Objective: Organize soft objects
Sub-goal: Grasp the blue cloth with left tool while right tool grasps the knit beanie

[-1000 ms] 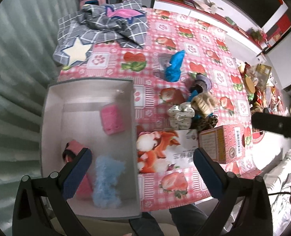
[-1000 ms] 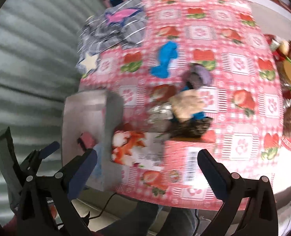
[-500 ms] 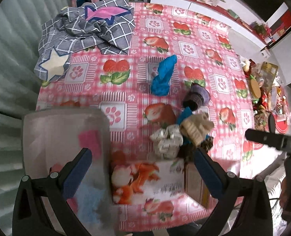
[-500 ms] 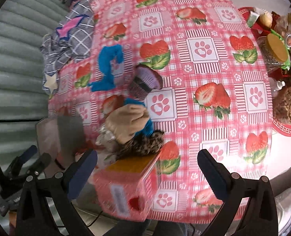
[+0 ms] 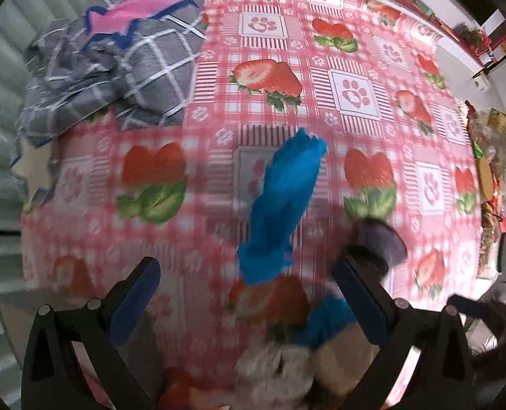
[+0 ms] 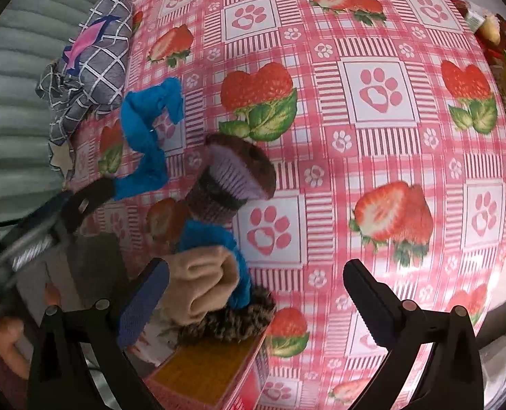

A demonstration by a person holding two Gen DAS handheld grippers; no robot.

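Looking along my left gripper [image 5: 247,294], I see its fingers spread wide and empty above the strawberry-print table [image 5: 352,92]. Between them, a little ahead, lies a long blue sock [image 5: 280,205], stretched out and flat on the cloth. Just right of it sits a rolled purple sock [image 5: 379,239], close to the right fingertip; this part of the view is blurred. Under the gripper, at the bottom edge, are a second blue piece [image 5: 324,324], a beige roll [image 5: 341,362] and a whitish bundle [image 5: 273,372], packed together. A grey checked cloth [image 5: 123,68] with a pink shape on it is crumpled at the far left corner of the table.

My right gripper [image 6: 256,297] is also released and holds nothing. The beige sock roll [image 6: 201,283] lies just beside its left finger, touching a blue sock [image 6: 215,239] behind it and a speckled brown roll [image 6: 229,321] beneath. That brown roll rests on top of an orange-topped box [image 6: 205,372] at the near table edge. The purple sock [image 6: 232,177] stands just beyond this pile. Further left, the long blue sock [image 6: 147,140] lies twisted, with the tip of the other gripper's finger [image 6: 85,201] touching or just over its near end; I cannot tell which.
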